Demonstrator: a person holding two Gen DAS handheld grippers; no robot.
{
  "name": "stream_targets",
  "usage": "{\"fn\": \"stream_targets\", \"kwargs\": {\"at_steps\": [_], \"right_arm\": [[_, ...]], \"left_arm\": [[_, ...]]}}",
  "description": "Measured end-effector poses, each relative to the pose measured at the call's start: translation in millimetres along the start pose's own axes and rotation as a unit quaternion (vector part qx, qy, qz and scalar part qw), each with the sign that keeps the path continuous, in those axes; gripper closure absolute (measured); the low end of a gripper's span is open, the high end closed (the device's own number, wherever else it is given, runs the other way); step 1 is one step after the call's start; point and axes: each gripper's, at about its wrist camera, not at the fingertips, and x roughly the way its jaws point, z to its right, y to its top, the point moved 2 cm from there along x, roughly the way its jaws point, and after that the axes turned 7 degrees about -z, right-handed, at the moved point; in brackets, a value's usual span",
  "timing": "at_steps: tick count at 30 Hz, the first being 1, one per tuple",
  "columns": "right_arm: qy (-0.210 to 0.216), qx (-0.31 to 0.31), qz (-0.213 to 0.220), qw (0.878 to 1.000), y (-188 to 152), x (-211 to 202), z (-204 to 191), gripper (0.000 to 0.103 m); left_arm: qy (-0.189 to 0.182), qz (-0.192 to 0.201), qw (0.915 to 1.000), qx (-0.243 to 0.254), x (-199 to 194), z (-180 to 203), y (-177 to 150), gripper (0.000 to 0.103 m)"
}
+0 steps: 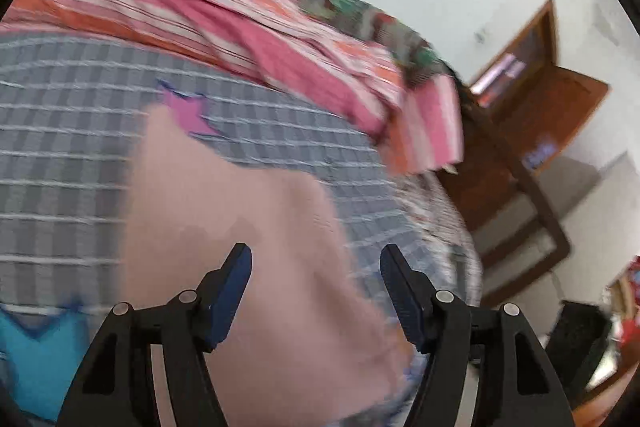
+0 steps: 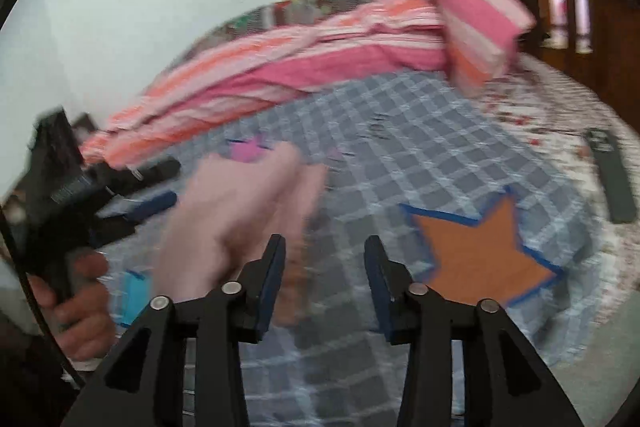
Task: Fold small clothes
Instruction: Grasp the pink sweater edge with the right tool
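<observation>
Pale pink garment (image 1: 240, 235), blurred, spread on grey checked blanket (image 1: 60, 163) with star patches, beside striped pink-and-orange bedding (image 1: 248, 39). Left gripper (image 1: 316, 267) hung over the pink cloth, jaws apart, nothing pinched. Right gripper (image 2: 325, 255) gaped partway above the garment's near edge, pads clear of the fabric.

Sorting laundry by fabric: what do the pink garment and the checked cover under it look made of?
Pink garment: apparently a soft, matte knit, draping in smooth folds, though blur hides the weave. Checked cover: looks like matte woven cotton, its star patches edged in blue as if sewn on.
</observation>
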Motion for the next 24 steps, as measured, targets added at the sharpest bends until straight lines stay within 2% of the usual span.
{"fn": "stream_targets", "kwargs": {"at_steps": [2,4,7,9,11,12,14,16,18,19,21,24], "right_arm": [[0.032,-0.001,0.001,0.999,5.4,7.5,-13.4,0.058],[0.059,-0.009,-0.002,0.998,9.2,20.6,-29.7,0.055],[0.055,-0.010,-0.014,0.998,11.4,47.5,-48.4,0.055],[0.031,-0.012,-0.028,0.999,10.9,70.1,-56.6,0.057],[0.021,-0.015,-0.037,0.999,10.0,87.6,-59.2,0.072],[0.013,-0.016,-0.043,0.999,9.6,96.1,-59.3,0.089],[-0.001,-0.022,-0.034,0.999,8.4,98.1,-58.1,0.090],[0.016,-0.034,0.013,0.999,6.6,74.4,-58.4,0.091],[0.013,-0.034,0.030,0.999,0.7,65.0,-53.5,0.091],[0.002,-0.031,0.024,0.999,-1.6,69.4,-50.3,0.091],[-0.019,-0.016,-0.022,0.999,-13.4,93.5,-38.2,0.091],[0.002,0.008,-0.016,1.000,-18.1,89.2,-26.2,0.091]], "left_arm": [[0.045,0.008,0.9989,0.001,-11.2,-19.4,-1.0,0.038],[0.072,0.013,0.9973,-0.005,-18.5,-37.8,-2.6,0.038],[0.089,0.008,0.9958,-0.024,-26.1,-65.3,-7.8,0.038],[0.103,0.004,0.9941,-0.035,-30.6,-82.2,-12.1,0.038],[0.110,0.004,0.9933,-0.037,-28.2,-88.7,-12.4,0.038],[0.109,0.004,0.9932,-0.040,-30.5,-92.6,-14.4,0.038],[0.107,0.001,0.9933,-0.043,-30.5,-99.4,-15.8,0.038],[0.107,0.002,0.9934,-0.041,-31.7,-103.5,-17.0,0.038],[0.109,0.002,0.9934,-0.037,-32.7,-104.9,-19.2,0.038],[0.108,0.001,0.9934,-0.037,-31.4,-106.1,-19.4,0.038],[0.102,-0.005,0.9938,-0.043,-27.0,-109.2,-18.9,0.038],[0.101,-0.014,0.9940,-0.039,-24.4,-108.3,-19.0,0.038]]}}
